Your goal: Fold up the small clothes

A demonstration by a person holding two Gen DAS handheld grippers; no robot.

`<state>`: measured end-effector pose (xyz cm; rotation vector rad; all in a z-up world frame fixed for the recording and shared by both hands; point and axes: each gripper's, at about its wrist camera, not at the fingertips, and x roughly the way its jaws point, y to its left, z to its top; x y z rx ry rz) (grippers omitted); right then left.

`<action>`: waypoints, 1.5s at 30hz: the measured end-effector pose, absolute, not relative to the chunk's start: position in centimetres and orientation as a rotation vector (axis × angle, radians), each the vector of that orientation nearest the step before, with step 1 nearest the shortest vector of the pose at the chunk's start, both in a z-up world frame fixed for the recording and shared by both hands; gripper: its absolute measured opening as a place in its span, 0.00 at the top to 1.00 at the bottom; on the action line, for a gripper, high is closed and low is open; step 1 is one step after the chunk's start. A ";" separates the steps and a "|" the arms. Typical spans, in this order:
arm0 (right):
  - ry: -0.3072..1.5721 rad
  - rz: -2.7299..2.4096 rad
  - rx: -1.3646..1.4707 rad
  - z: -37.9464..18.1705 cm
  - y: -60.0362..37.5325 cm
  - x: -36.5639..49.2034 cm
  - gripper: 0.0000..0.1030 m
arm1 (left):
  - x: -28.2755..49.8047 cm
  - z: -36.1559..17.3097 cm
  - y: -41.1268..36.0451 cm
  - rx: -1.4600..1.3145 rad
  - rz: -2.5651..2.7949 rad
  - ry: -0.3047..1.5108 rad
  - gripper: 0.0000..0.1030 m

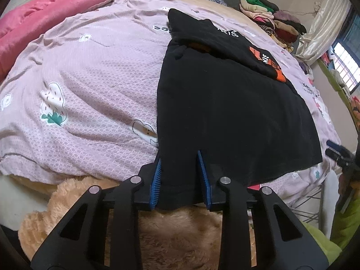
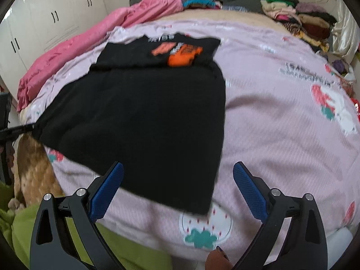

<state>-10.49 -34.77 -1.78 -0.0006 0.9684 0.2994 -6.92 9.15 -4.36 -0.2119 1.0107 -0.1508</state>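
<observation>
The black cotton T-shirt with an orange chest print (image 1: pixel 227 103) lies spread on the bed, its upper part already turned back on itself so the print faces up near the far end, and its hem toward the person. It sits on a pale lilac quilt cover patterned with strawberries (image 1: pixel 85 94), which gives a soft, slightly domed surface — the cloth will probably drag rather than slide.

The left gripper (image 1: pixel 181 177) has its blue ribbed pads closed partway onto the near left corner of the hem; black fabric fills the space between them and hangs over the bar beneath, so it looks pinched and lifted a little off the quilt, likely to carry that edge across for a fold. The right gripper (image 2: pixel 177 189) stands wide, pads well apart, holding nothing, poised just above the near right corner of the hem — apparently lining up to take it. The right-wrist view is blurred, so whether a pad touches the cloth I cannot tell.

To the shirt's right the quilt is bare, leaving room for a sideways fold. On its left runs a rumpled pink satin blanket (image 2: pixel 74 51), near but apart. Stacks of folded clothes (image 2: pixel 301 20) sit well clear at the headboard end. A tan plush teddy bear (image 1: pixel 139 229) crowds the near bed edge under the left gripper.
</observation>
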 end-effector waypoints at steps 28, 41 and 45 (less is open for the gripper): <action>0.767 0.385 0.194 3.4 -37.9 -9.5 0.92 | -6.4 0.0 10.1 -0.265 -0.169 0.879 0.96; 0.583 0.333 0.281 7.0 -39.6 -8.1 0.92 | -3.6 3.7 11.2 -0.315 -0.152 0.799 0.97; 0.563 0.309 0.284 7.5 -39.6 -7.5 0.93 | -2.8 4.8 11.2 -0.315 -0.151 0.774 0.97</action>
